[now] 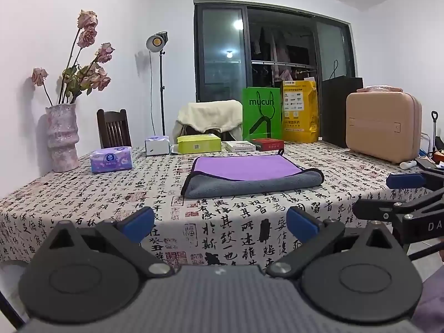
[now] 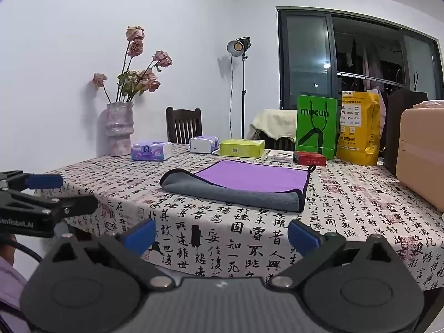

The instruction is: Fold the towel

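Observation:
A towel (image 1: 249,176) with a purple face and a grey back lies on the patterned tablecloth (image 1: 111,194); its near edge is folded over, so the grey side shows in front. It also shows in the right wrist view (image 2: 236,184). My left gripper (image 1: 220,224) is open and empty, held back near the table's front edge, well short of the towel. My right gripper (image 2: 222,236) is open and empty, also near the front edge. Each gripper shows at the side of the other's view: the right one (image 1: 405,191), the left one (image 2: 44,191).
Along the table's far side stand a vase of dried roses (image 1: 62,137), tissue packs (image 1: 111,159), small boxes (image 1: 199,143), a green bag (image 1: 260,113), a yellow bag (image 1: 299,111) and a beige case (image 1: 383,126). Chairs (image 1: 113,127) stand behind.

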Demonstrator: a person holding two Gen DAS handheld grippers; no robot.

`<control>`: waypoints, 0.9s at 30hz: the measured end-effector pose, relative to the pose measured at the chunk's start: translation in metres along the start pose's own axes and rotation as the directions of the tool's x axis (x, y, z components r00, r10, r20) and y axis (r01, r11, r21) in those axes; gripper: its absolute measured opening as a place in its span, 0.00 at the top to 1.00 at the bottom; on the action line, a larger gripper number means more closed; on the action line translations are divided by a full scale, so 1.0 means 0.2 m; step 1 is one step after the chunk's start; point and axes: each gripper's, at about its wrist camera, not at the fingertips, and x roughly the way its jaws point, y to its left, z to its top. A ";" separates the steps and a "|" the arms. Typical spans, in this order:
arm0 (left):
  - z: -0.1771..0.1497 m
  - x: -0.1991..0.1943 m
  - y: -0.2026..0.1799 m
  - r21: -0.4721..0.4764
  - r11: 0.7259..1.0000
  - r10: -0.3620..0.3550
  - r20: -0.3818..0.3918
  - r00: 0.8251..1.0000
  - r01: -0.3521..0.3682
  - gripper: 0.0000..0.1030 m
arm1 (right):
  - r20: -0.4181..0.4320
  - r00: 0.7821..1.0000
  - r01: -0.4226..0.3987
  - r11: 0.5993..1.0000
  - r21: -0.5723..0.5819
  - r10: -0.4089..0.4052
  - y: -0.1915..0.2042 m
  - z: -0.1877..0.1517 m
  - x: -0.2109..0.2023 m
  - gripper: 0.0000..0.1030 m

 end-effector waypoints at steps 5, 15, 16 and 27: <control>0.00 0.00 0.00 0.000 1.000 -0.001 0.000 1.000 0.001 0.00 | 0.001 1.000 0.003 1.000 0.002 -0.003 -0.01 0.00 0.01 0.01; 0.00 0.00 0.00 0.000 1.000 -0.003 -0.004 1.000 0.003 0.00 | -0.006 1.000 -0.011 1.000 -0.001 0.011 0.00 0.00 0.01 0.00; -0.01 0.00 0.00 0.000 1.000 -0.003 -0.004 1.000 0.003 0.00 | -0.006 1.000 -0.012 1.000 -0.001 0.012 0.00 0.00 0.01 0.00; -0.01 0.00 -0.01 0.000 1.000 -0.004 -0.006 1.000 0.004 0.00 | 0.009 1.000 -0.014 1.000 -0.007 0.014 0.00 0.00 0.00 0.00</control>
